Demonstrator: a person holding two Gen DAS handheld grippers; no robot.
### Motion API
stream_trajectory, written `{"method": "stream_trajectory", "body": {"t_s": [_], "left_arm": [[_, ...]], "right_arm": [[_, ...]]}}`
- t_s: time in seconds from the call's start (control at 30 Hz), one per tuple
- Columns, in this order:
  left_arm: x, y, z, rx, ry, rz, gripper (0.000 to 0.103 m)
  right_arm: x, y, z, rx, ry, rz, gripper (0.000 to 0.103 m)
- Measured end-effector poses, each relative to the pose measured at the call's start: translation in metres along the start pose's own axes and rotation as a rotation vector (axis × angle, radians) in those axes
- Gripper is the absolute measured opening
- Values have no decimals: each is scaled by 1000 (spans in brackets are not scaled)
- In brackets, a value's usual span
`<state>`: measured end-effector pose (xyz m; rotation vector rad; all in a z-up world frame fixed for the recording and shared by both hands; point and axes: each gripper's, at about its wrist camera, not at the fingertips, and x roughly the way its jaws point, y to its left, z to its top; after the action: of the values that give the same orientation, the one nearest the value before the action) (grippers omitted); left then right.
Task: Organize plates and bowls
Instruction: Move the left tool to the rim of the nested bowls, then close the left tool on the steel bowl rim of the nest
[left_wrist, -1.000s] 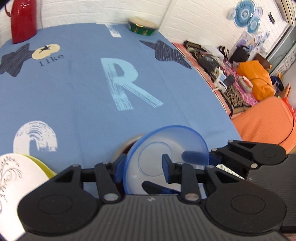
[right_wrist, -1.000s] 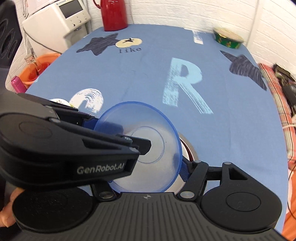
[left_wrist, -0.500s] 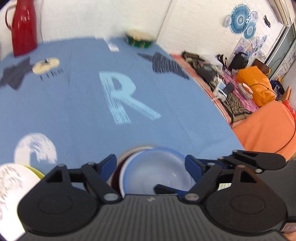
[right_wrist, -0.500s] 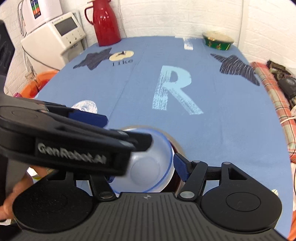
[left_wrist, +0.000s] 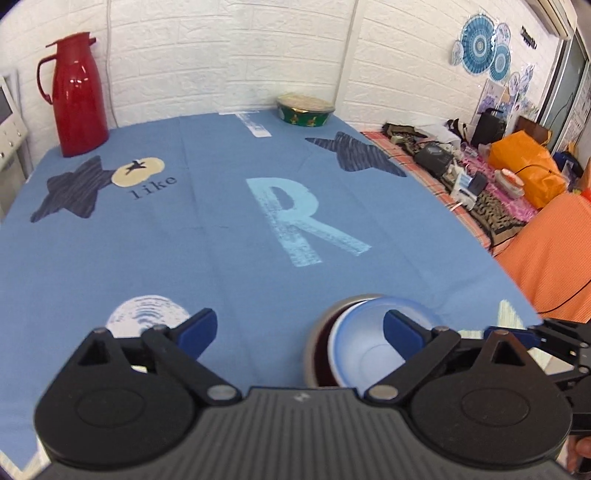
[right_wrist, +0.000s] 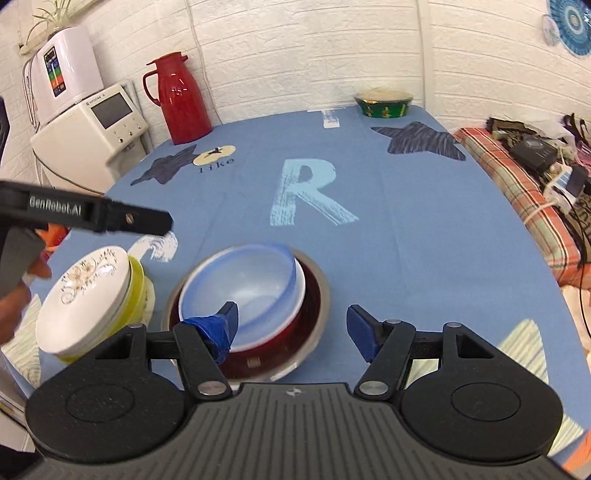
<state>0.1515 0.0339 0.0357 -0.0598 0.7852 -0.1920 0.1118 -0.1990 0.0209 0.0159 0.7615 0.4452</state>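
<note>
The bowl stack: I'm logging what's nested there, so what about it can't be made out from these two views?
- Right wrist view: the blue bowl covers the inside of the red bowl; the right gripper hides the stack's near rim.
- Left wrist view: the left gripper cuts off the stack's lower half, and the stack is blurred.
- Plates under the white plate: count unclear.
</note>
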Motion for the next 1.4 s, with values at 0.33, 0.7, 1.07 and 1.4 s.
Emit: {"method": "stream_trajectory", "body": {"t_s": [0.33,0.7,1.07,1.4], "left_arm": [[18,26,-4,1,50,34,97],[38,50,-9,-102,173,-90,97],[51,43,-13,-72,253,-142,98],[80,47,-9,-17,312,-112,98]], "right_arm": [[9,-8,-1,37,25,-54,51],[15,-20,0,100,37,-56,52],[10,-19,1,94,52,-32,52],[15,-21,-2,116,84,-49,53]]}}
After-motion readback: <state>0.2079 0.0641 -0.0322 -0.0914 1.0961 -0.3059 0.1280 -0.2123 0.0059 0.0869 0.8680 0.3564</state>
